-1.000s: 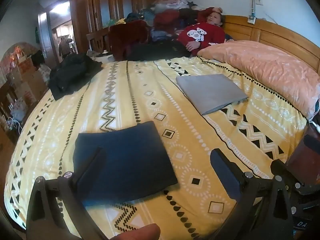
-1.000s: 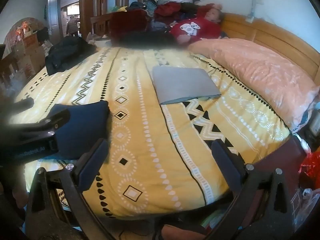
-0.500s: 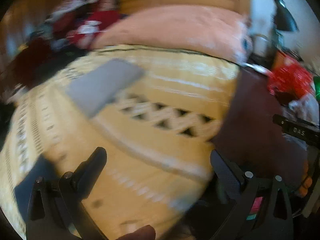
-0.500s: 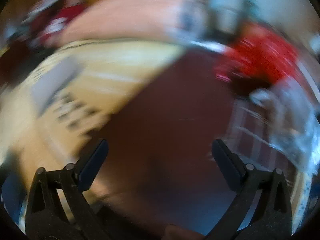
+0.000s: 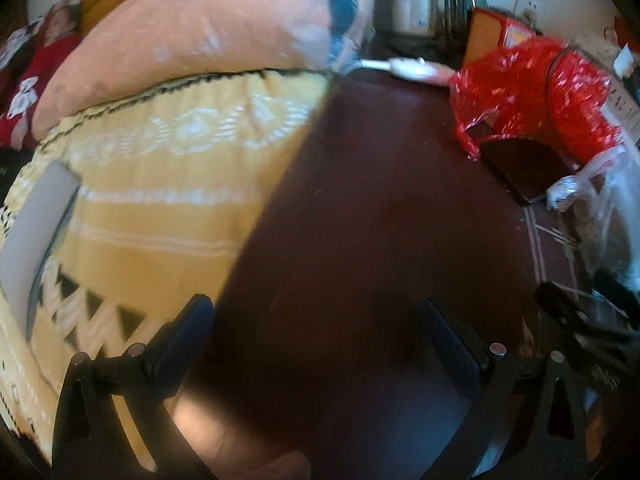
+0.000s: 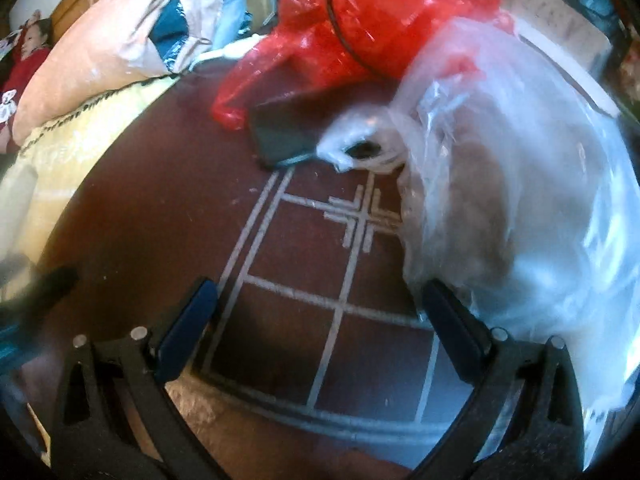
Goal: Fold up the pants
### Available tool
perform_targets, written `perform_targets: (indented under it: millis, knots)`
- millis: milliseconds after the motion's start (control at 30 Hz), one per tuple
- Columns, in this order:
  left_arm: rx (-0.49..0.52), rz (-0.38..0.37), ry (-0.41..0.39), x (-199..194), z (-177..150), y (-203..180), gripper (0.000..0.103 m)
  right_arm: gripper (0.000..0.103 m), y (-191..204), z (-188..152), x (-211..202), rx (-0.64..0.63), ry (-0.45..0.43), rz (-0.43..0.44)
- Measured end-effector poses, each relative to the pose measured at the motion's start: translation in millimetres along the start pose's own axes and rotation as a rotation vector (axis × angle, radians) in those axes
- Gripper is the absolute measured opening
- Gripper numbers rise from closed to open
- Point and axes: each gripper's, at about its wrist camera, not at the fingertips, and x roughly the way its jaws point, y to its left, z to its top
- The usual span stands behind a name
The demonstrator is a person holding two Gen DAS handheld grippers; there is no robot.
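Both grippers point away from the bed, at a dark red table beside it. My left gripper [image 5: 316, 328] is open and empty over the table top [image 5: 360, 200], at the edge of the yellow patterned bedspread [image 5: 160, 184]. A folded grey garment [image 5: 32, 216] lies at the far left on the bed. My right gripper [image 6: 320, 304] is open and empty over the table's white-lined panel [image 6: 304, 296]. The folded dark blue pants are not in view.
A red plastic bag [image 5: 536, 92] [image 6: 372, 12], a clear plastic bag [image 6: 520, 184] and a dark flat box [image 6: 288, 128] lie on the table. A pink pillow [image 5: 192, 36] lies at the bed's head. A person in red [image 5: 24, 80] lies at the far left.
Both grippers have swung right, off the bed and the folded dark blue pants, to face the bedside table. Both stay open and empty.
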Motion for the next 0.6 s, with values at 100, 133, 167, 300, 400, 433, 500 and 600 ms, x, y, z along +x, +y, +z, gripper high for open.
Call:
perform_targets:
  millis: [100,133,167,300,400,433,500,600]
  knots:
    - [0.004,-0.012,-0.048,13,13,-6,0.103,0.103,-9,0,-2,0.02,-0.014,-0.009]
    - [0.007,-0.016,-0.047,18,20,-10,0.103,0.103,-8,1,-3,0.027,-0.015,-0.013]
    - [0.01,-0.017,-0.049,24,28,-14,0.103,0.103,-8,3,0,0.03,-0.019,-0.015]
    - [0.012,-0.021,-0.046,37,49,-22,0.103,0.103,-8,7,7,0.068,-0.019,-0.045]
    - [0.014,-0.02,-0.046,44,61,-32,0.103,0.103,0,20,21,0.105,-0.017,-0.07]
    - [0.016,-0.022,-0.046,45,64,-38,0.103,0.103,1,23,24,0.117,-0.018,-0.077]
    - [0.029,-0.031,-0.046,45,65,-52,0.103,0.103,2,26,27,0.143,-0.018,-0.093]
    - [0.078,-0.065,-0.043,44,64,-81,0.103,0.103,1,25,30,0.156,-0.021,-0.106]
